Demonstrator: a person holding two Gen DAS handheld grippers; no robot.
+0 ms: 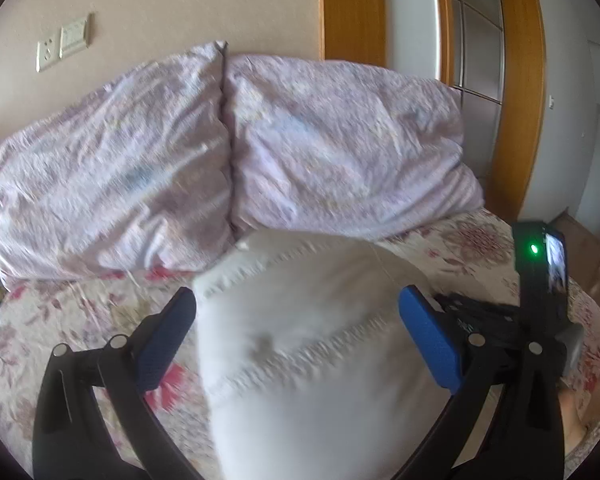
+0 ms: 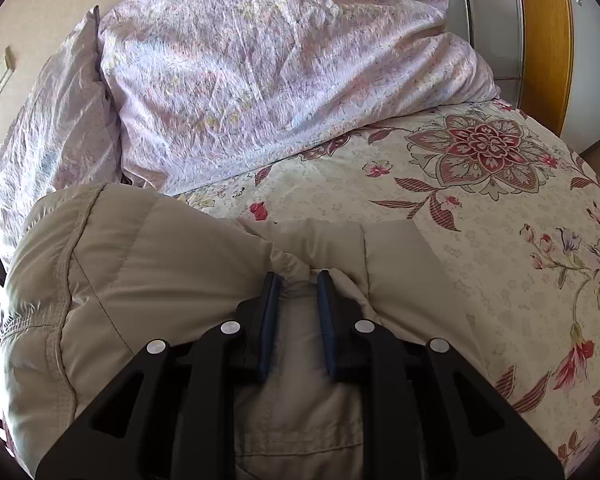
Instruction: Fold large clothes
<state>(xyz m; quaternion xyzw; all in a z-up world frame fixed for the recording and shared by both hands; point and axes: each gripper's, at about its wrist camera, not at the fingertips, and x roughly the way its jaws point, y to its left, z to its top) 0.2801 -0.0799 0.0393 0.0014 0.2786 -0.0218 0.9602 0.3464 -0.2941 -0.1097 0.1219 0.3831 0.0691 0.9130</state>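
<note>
A beige padded jacket [image 2: 148,264] lies on the floral bedsheet. In the left wrist view it [image 1: 300,340] is blurred and bulges up between the fingers. My left gripper [image 1: 296,308] is open wide, its blue pads on either side of the jacket's stitched hem. My right gripper [image 2: 298,284] is shut on a bunched fold of the jacket near its middle. The right gripper's black body [image 1: 540,300] with a green light shows at the right of the left wrist view.
A rumpled lilac duvet [image 1: 228,152] is piled against the wall at the back of the bed; it also fills the top of the right wrist view [image 2: 260,64]. The floral bedsheet [image 2: 480,200] spreads to the right. A wooden door frame [image 1: 520,92] stands beyond.
</note>
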